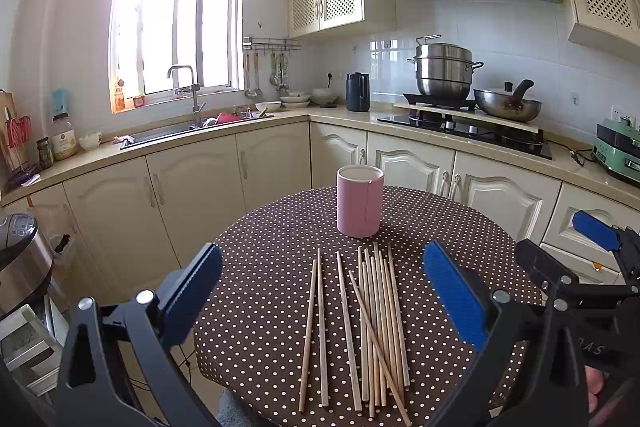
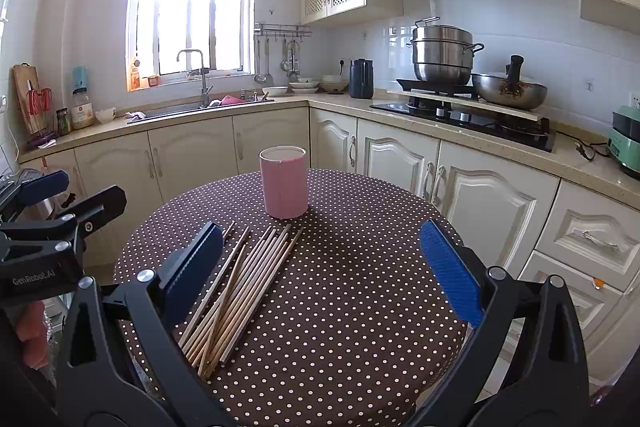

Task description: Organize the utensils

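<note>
Several wooden chopsticks (image 1: 372, 323) lie loose on a round table with a brown polka-dot cloth (image 1: 272, 267). A pink cylindrical holder (image 1: 359, 201) stands upright behind them, and I see nothing sticking out of it. My left gripper (image 1: 322, 291) is open and empty, held above the near ends of the chopsticks. In the right wrist view the chopsticks (image 2: 240, 287) lie left of centre, the holder (image 2: 284, 187) beyond them. My right gripper (image 2: 320, 269) is open and empty above the cloth (image 2: 360, 287), right of the chopsticks. Each gripper shows at the edge of the other's view.
Kitchen counters wrap behind the table, with a sink (image 1: 192, 131), a stove with a steel steamer pot (image 1: 442, 75) and a wok (image 1: 508, 105). A rice cooker (image 1: 20, 259) stands at the left. A green appliance (image 1: 618, 151) sits at the right.
</note>
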The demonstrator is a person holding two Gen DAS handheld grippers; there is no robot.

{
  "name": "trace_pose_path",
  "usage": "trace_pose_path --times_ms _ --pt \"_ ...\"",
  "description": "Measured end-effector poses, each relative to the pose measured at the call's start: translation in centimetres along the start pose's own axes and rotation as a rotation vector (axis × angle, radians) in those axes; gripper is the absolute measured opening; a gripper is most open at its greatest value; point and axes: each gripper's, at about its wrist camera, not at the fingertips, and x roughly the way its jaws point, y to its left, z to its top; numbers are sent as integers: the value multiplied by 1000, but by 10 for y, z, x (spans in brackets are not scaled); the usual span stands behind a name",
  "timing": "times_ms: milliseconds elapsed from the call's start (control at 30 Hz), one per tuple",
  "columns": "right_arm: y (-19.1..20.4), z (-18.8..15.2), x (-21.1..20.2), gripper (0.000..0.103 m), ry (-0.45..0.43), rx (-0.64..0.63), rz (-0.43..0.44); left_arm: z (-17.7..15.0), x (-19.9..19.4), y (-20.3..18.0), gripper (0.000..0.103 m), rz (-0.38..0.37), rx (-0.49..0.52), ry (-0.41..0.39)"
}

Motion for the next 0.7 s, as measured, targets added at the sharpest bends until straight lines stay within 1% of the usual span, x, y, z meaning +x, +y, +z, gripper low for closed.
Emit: trace_pose_path --times_ms 700 --pt "4 -1 1 97 10 -9 9 0 -2 2 99 3 -8 -3"
